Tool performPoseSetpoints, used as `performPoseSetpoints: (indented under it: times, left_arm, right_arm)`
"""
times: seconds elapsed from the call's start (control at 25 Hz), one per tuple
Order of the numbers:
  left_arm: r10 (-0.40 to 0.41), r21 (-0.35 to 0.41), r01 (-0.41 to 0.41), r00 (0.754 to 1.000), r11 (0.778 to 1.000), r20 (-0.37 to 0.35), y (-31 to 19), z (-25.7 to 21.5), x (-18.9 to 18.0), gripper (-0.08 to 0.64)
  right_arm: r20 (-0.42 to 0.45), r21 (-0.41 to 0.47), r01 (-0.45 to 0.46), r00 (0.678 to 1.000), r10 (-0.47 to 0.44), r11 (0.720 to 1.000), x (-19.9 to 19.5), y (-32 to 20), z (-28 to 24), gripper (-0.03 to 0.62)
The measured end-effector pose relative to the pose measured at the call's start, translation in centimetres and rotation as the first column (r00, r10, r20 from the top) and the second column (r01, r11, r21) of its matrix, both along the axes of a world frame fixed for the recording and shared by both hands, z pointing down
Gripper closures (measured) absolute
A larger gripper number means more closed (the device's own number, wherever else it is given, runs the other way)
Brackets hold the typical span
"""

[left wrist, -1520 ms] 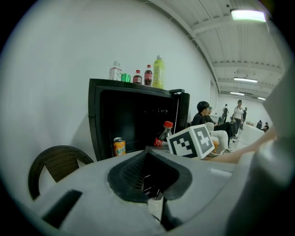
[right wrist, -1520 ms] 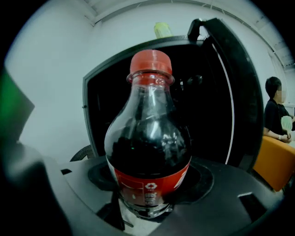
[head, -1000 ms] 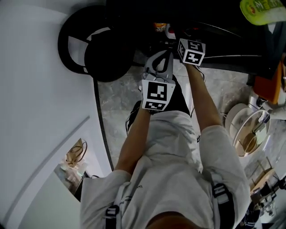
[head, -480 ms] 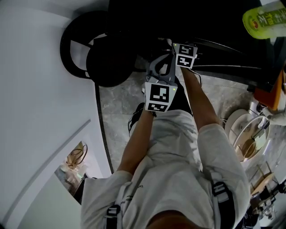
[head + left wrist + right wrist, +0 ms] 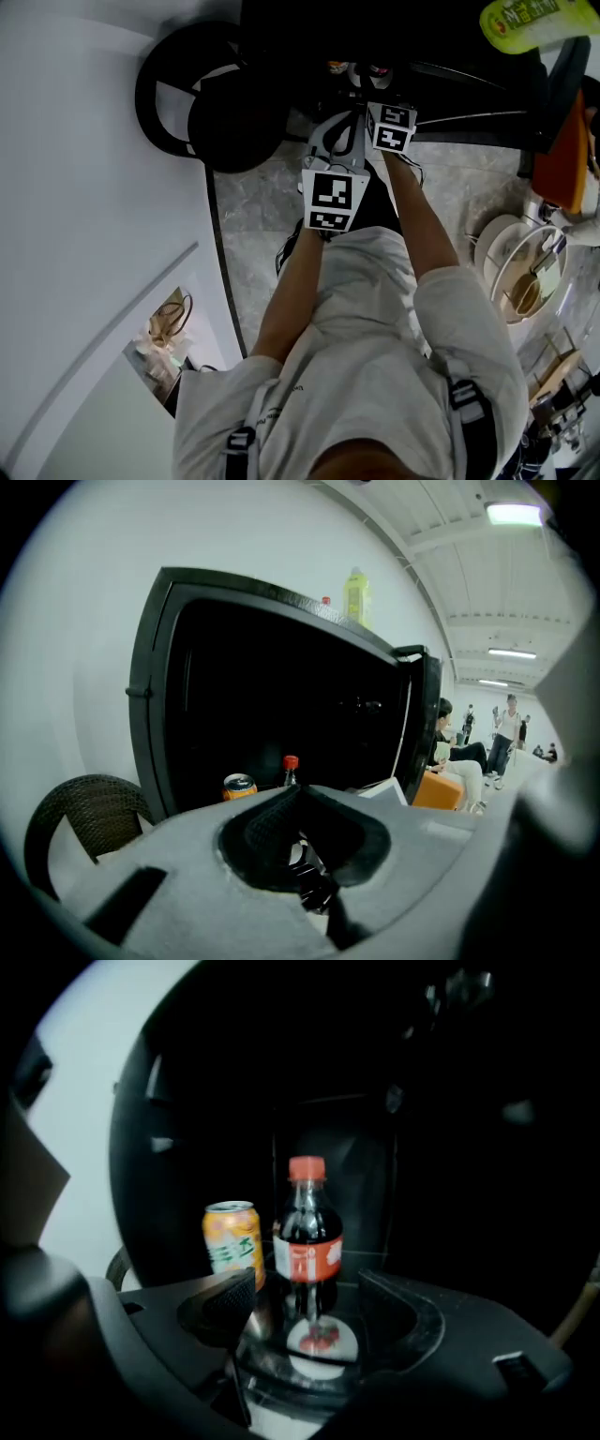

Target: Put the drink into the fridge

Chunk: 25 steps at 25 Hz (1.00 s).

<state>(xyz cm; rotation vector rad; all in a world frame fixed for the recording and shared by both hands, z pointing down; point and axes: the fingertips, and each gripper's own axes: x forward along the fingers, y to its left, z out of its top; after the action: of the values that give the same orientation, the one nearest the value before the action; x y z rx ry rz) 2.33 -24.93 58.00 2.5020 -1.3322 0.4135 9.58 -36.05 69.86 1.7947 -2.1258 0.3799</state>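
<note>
Biggest thing here is the black fridge (image 5: 281, 686). Its door (image 5: 427, 724) is swung out to the right, so the whole dark inside is open to reach into. Just left of it sits a dark woven round chair (image 5: 84, 817), close to the fridge's side, so I'd say there's not much elbow room that way.

The left gripper (image 5: 295, 794) has its grey tongs pressed together with nothing in them. It hangs back from the opening, I'm guessing just to keep out of the way. The right gripper (image 5: 314, 1302) is the one reaching inside, tongs spread wide.

The drink, a dark cola bottle with a red cap and red label (image 5: 307, 1241), stands upright on a glossy shelf (image 5: 319, 1344) inside the fridge. It sits in line with the gap between the spread tongs and neither pad is on it as far as I can see. So to me it looks set down already.

An orange drink can (image 5: 232, 1241) stands just beside it on the left, not touching. That's the tight edge: pulling straight back looks safer than swinging left. The right side is clear dark space. There's also a tall yellow-green bottle (image 5: 354, 594) up on the fridge's top.
</note>
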Motion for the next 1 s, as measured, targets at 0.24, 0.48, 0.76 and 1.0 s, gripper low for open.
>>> performPoseSetpoints:
  times: [0.24, 0.48, 0.76, 1.0]
  left_arm:
    - [-0.022, 0.018, 0.022, 1.000, 1.000, -0.016, 3.7, -5.5, -1.7, 0.551]
    - [-0.019, 0.031, 0.020, 0.999, 0.999, -0.048, 8.8, -10.0, -3.2, 0.551]
    - [-0.019, 0.078, 0.024, 0.998, 0.997, -0.058, 14.3, -14.5, -5.2, 0.551]
    - [-0.029, 0.116, 0.039, 0.996, 0.993, -0.082, 17.4, -17.0, -6.5, 0.551]
  right_arm:
    - [0.037, -0.006, -0.074, 0.997, 0.074, 0.997, 1.0, 8.3, -5.1, 0.284]
    - [0.077, 0.045, -0.116, 0.991, 0.113, 0.992, -0.2, 15.2, -11.4, 0.426]
    - [0.110, 0.074, -0.105, 0.989, 0.097, 0.992, -1.7, 22.4, -17.2, 0.521]
    - [0.134, 0.131, -0.078, 0.989, 0.060, 0.988, -1.8, 27.3, -21.5, 0.579]
